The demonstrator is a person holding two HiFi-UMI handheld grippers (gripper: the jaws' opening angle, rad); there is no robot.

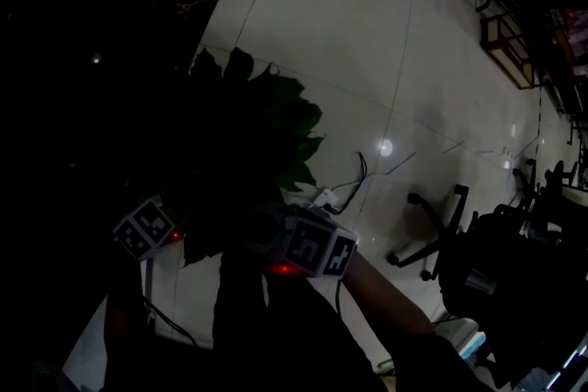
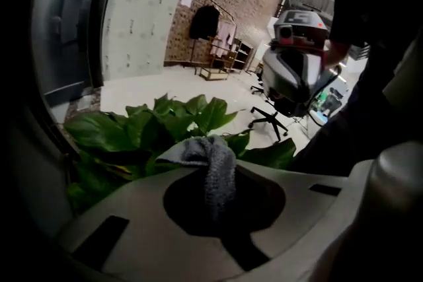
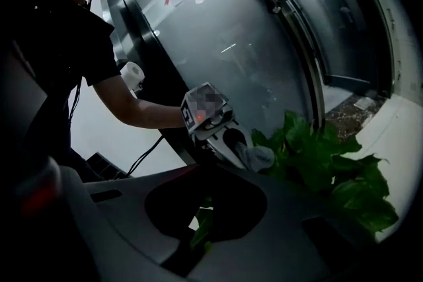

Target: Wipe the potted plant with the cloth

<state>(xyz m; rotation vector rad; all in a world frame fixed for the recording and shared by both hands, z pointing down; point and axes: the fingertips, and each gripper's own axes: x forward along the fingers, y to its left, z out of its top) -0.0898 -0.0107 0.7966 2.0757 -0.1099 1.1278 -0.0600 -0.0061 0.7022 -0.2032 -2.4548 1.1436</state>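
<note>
The potted plant (image 1: 262,128) stands on the pale floor, its broad green leaves (image 2: 139,125) filling the middle of the left gripper view. My left gripper (image 2: 198,156) is shut on a grey cloth (image 2: 217,172), which hangs over the jaws just above the leaves. The right gripper view shows that gripper (image 3: 210,117) from the side, with the cloth (image 3: 259,156) against the foliage (image 3: 330,162). My right gripper (image 3: 218,178) is shut on a green leaf (image 3: 201,226). In the dark head view, both marker cubes (image 1: 144,229) (image 1: 317,243) sit at the plant's near side.
A curved glass wall (image 3: 264,43) rises right behind the plant. Office chairs (image 1: 432,234) stand on the floor to the right, and a cable (image 1: 354,179) runs beside the plant. A clothes rack (image 2: 211,30) and a brick wall are far off.
</note>
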